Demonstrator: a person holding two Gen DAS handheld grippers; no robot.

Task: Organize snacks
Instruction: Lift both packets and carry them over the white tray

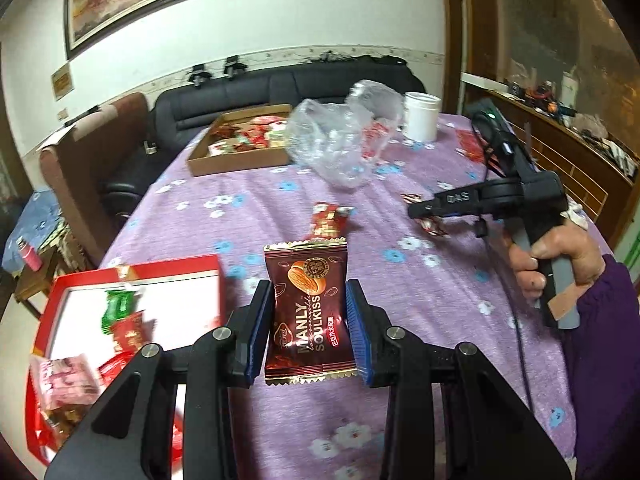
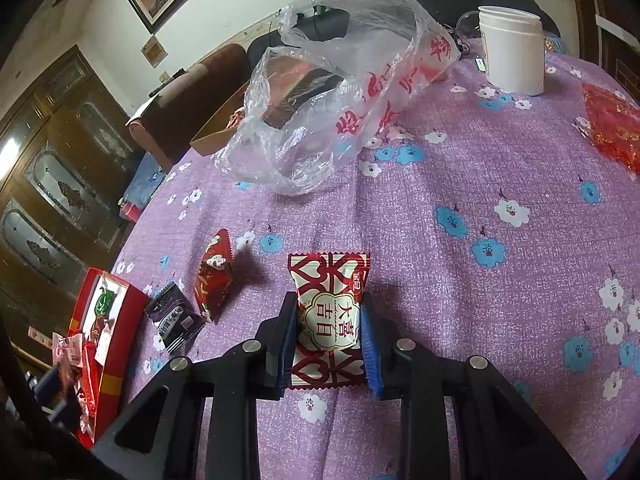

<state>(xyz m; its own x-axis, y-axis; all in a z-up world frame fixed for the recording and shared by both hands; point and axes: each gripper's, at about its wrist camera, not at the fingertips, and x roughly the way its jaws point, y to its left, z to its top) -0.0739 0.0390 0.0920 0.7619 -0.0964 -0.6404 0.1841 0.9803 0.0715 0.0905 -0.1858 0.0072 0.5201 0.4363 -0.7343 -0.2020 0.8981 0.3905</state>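
Snacks sit in both grippers. In the left wrist view, the left gripper (image 1: 310,326) is clamped on a dark red almond snack packet (image 1: 308,312) printed "MANLY SOULKISS", its blue pads pressing the packet's two sides; the packet is held above the purple flowered tablecloth (image 1: 420,280), and its lower crimped edge hangs free between the fingers. In the right wrist view, the right gripper (image 2: 330,334) is closed on a red-and-white candy packet (image 2: 329,320) with Chinese characters; whether that packet rests on the cloth or is lifted clear cannot be told.

Left of the almond packet lies a red box (image 1: 56,304) with a white inside, holding green, red and pink wrapped sweets that are blurred; its near end is hidden by the gripper's frame. In the right view, a red wrapped candy (image 2: 214,280) and a black packet (image 2: 174,320) lie on the cloth beside this box.

Farther back, a crumpled clear plastic bag (image 1: 340,136) with red print lies near a cardboard tray (image 1: 240,140) of mixed sweets and partly covers its corner. A white jar (image 1: 420,116) stands behind the bag. At the right, a person's hand (image 1: 556,264) in a purple sleeve holds the other gripper's handle, and small wrappers beneath that gripper are too hidden to name.
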